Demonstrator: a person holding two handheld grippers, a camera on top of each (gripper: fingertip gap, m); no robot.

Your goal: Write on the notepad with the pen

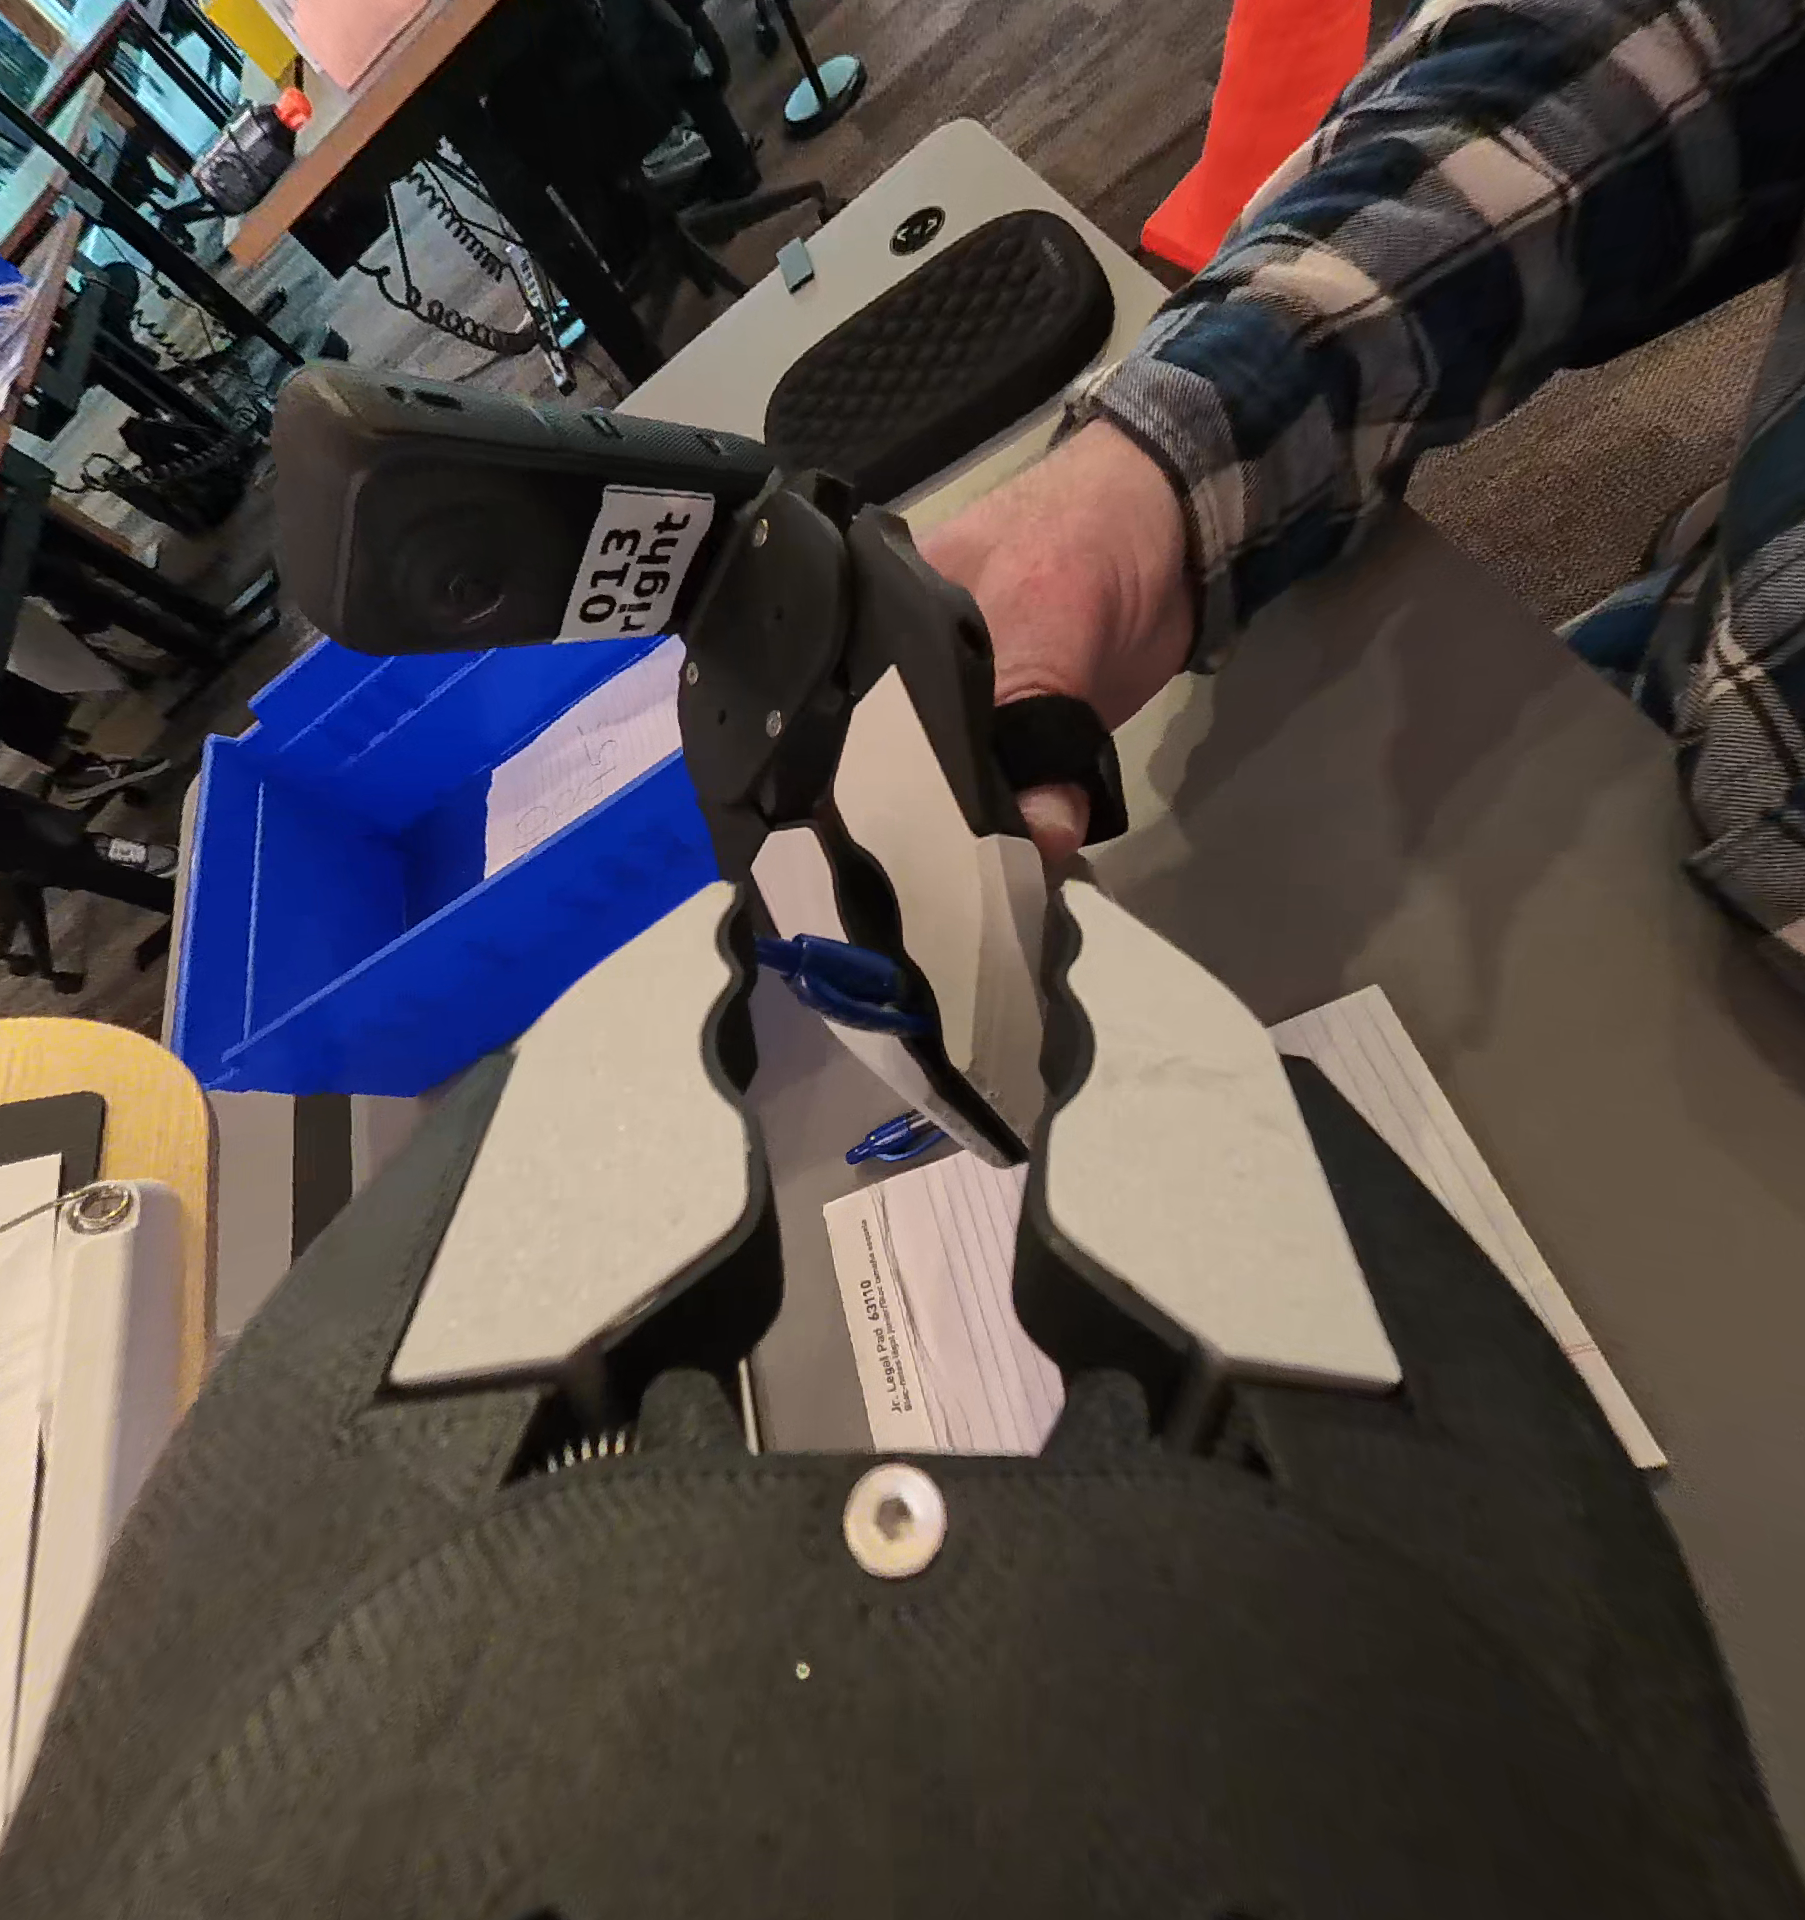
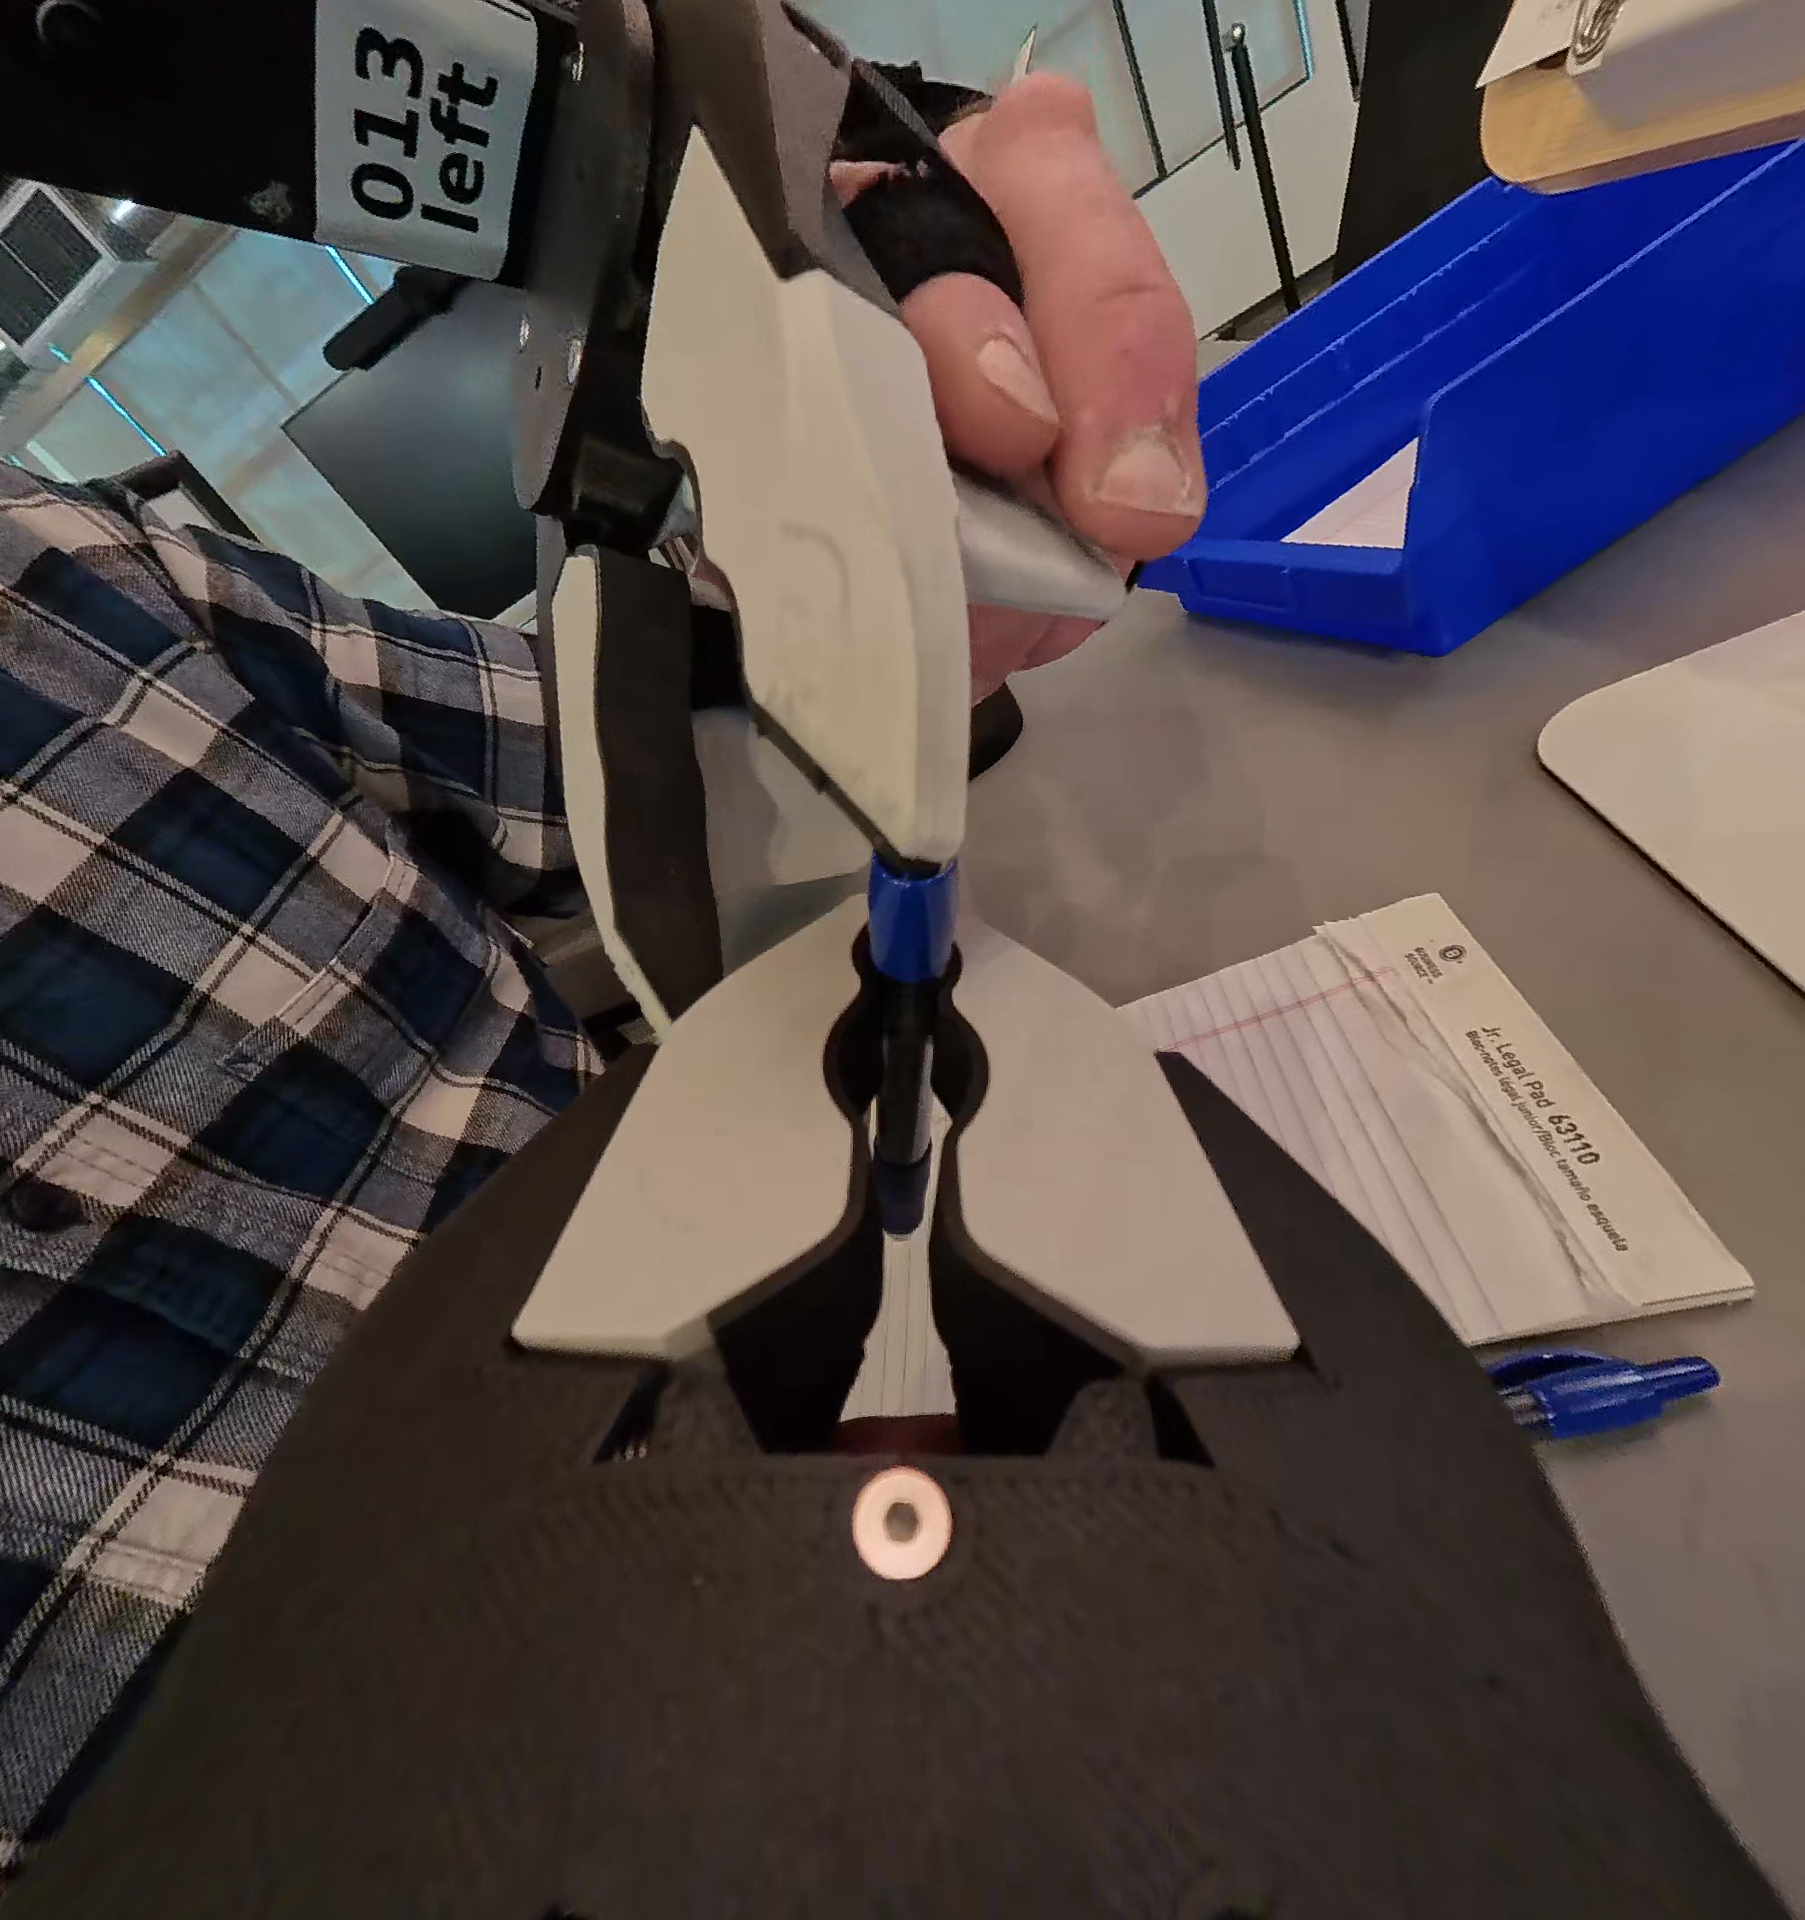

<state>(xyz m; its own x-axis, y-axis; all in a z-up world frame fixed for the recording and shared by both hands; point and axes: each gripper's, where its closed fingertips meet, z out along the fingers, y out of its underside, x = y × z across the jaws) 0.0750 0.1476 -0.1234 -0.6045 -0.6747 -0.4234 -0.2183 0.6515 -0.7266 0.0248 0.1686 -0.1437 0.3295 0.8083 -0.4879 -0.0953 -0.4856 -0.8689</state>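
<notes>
My right gripper [image 2: 910, 961] is shut on a pen [image 2: 903, 1081] with a dark barrel and holds it upright over the grey table [image 2: 1293, 748]. The pen's blue cap [image 2: 913, 914] sticks out beyond my fingertips. My left gripper [image 1: 898, 914] is open with its jaws spread to either side of that cap [image 1: 836, 977]. In the right wrist view one of its fingertips [image 2: 924, 821] touches the cap's top while the other stands well off. The lined notepad [image 2: 1449, 1122] lies on the table to the right and also shows between my left fingers [image 1: 939, 1299].
A second blue pen [image 2: 1594, 1387] lies beside the notepad. A blue bin [image 1: 410, 883] with a lined sheet in it stands behind. A white board [image 2: 1729, 800] lies at the right. A person's plaid sleeve [image 1: 1449, 260] and a black wrist rest [image 1: 939, 343] are nearby. The left gripper's tips are roughly 5 cm from the right gripper's.
</notes>
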